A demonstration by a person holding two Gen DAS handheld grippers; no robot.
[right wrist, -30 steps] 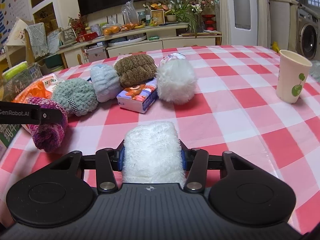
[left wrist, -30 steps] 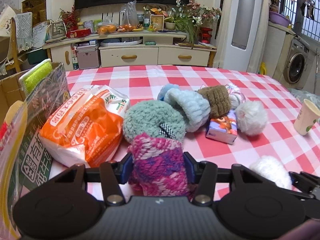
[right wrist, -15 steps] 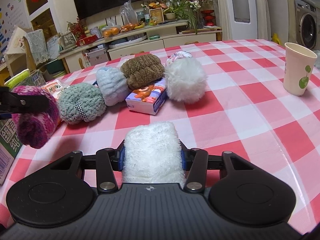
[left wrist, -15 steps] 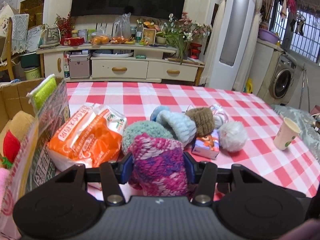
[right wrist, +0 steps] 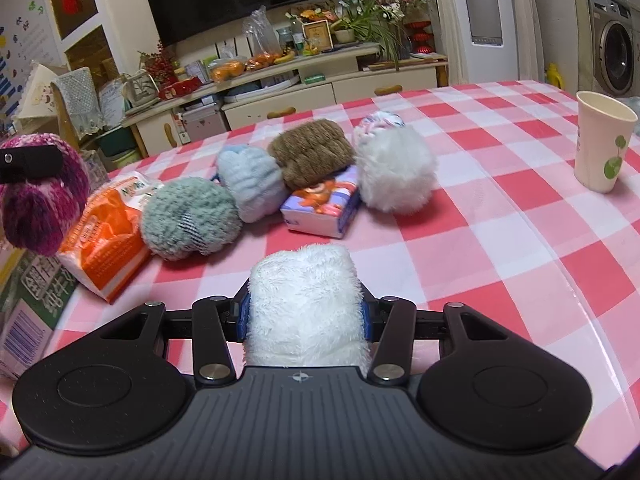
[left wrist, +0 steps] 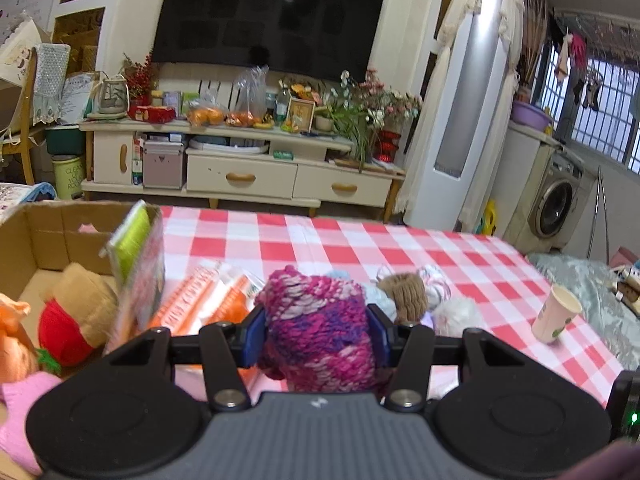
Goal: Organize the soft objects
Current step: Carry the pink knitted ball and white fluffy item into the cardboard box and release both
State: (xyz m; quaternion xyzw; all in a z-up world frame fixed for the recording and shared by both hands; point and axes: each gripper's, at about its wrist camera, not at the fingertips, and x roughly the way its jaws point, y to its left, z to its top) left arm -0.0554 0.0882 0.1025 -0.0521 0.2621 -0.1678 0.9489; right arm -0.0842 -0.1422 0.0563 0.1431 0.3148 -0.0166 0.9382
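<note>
My left gripper [left wrist: 316,334] is shut on a pink and purple knitted roll [left wrist: 320,320], held in the air above the table beside the cardboard box [left wrist: 44,236]. The same roll [right wrist: 40,196] shows at the far left of the right wrist view. My right gripper [right wrist: 304,312] is shut on a fluffy white roll [right wrist: 306,296] just over the checked tablecloth [right wrist: 500,220]. A row of soft rolls lies on the table: a green one [right wrist: 188,218], a light blue one [right wrist: 252,182], a brown one [right wrist: 312,152] and a white furry one [right wrist: 394,172].
The box at the left holds plush toys [left wrist: 72,316] and a pink item [left wrist: 20,420]. An orange packet [right wrist: 104,240] and a tissue pack [right wrist: 324,208] lie among the rolls. A paper cup [right wrist: 602,144] stands at the right. A printed carton [right wrist: 28,312] stands at the table's left edge.
My left gripper has risen with the pink knitted roll and swung left, so the inside of the cardboard box now shows. The right gripper has stayed almost still with the white roll.
</note>
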